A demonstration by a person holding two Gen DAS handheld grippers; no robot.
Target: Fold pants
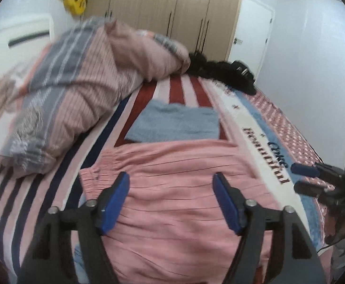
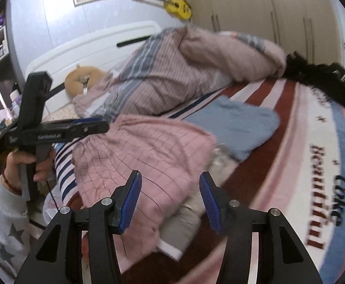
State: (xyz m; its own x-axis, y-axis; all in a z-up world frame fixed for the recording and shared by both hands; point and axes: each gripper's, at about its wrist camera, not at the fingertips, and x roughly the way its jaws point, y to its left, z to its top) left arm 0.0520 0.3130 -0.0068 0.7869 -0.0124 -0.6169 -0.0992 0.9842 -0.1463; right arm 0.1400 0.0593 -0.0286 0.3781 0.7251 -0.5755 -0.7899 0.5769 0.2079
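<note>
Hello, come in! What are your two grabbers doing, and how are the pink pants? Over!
Left gripper open above pink pants. Right gripper open, holding nothing. Pants bunched on bed, not folded flat. Blue folded cloth just beyond.

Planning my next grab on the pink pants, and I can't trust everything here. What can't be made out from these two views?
- Pink pants: leg ends run under the left tongs and off the bottom edge in the left wrist view.
- Pale folded garment: mostly covered by the pants in the right wrist view; its type is unclear.
- Blue garment: near edge hidden by the pants.
- Right tongs: open, contact with cloth unclear through blur.
</note>
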